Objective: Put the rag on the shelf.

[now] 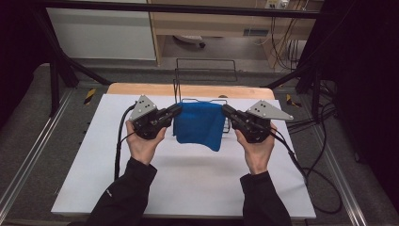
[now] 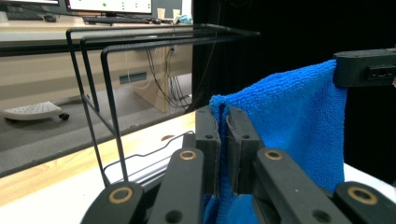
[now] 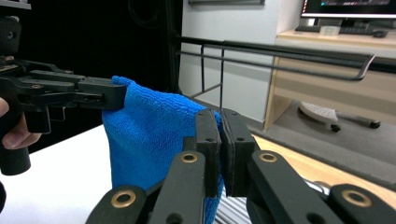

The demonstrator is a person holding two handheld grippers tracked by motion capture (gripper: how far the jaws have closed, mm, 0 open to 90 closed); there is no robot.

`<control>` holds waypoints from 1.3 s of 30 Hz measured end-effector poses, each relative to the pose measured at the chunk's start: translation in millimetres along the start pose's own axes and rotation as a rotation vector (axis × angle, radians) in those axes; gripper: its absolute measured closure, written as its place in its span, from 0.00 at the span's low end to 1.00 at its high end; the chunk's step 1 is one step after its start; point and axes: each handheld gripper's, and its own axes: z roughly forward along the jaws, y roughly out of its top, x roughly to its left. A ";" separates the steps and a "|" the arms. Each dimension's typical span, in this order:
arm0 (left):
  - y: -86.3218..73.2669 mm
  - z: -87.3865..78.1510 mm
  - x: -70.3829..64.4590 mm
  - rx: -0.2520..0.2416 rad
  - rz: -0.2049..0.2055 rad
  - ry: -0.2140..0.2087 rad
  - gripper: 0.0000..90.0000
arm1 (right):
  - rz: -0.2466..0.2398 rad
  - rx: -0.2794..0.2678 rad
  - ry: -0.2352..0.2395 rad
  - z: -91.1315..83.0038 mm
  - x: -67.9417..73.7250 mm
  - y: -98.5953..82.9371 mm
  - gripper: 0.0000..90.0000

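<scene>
Two grippers are holding one blue cloth [image 1: 198,125] in the air above the white table [image 1: 188,183], in front of a black wire rack [image 1: 205,70]. The left gripper [image 1: 177,109] is pinching its top left corner and the right gripper [image 1: 226,110] its top right corner — both with jaws closed on the fabric. The cloth is hanging flat, its lower edge sloping down toward the right. Seen from the gripper views, the fluffy weave is showing clearly — from above, it is looking smooth.

A white table [image 1: 188,188] stands on grey floor [image 1: 28,141]. Far behind, a wooden desk [image 1: 226,23] and white cabinet [image 1: 101,33]; black curtain [image 1: 371,70] right.
</scene>
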 end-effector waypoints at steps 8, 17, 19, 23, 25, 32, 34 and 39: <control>14.1 4.4 -3.1 -0.037 0.013 -0.005 0.94 | -0.020 -0.042 -0.022 -4.7 -5.0 13.2 0.97; 28.8 8.5 -4.0 -0.064 0.029 -0.002 0.94 | -0.038 -0.079 -0.045 -6.9 -9.6 28.0 0.97; 31.9 9.5 -4.0 -0.072 0.030 -0.004 0.94 | -0.041 -0.084 -0.048 -7.0 -10.2 29.6 0.97; 36.5 11.5 -4.4 -0.085 0.033 -0.004 0.94 | -0.046 -0.098 -0.054 -7.1 -12.4 35.5 0.97; 39.0 12.1 -4.0 -0.090 0.036 -0.004 0.94 | -0.050 -0.108 -0.058 -6.6 -14.3 39.4 0.97; 51.2 14.2 -2.1 -0.117 0.035 -0.001 0.94 | -0.056 -0.133 -0.066 -5.2 -16.6 51.5 0.97; 54.7 14.7 -1.6 -0.127 0.037 0.002 0.94 | -0.055 -0.137 -0.068 -5.0 -16.7 53.7 0.97; 63.1 16.8 -1.2 -0.147 0.038 0.002 0.94 | -0.063 -0.158 -0.078 -4.1 -20.0 64.8 0.97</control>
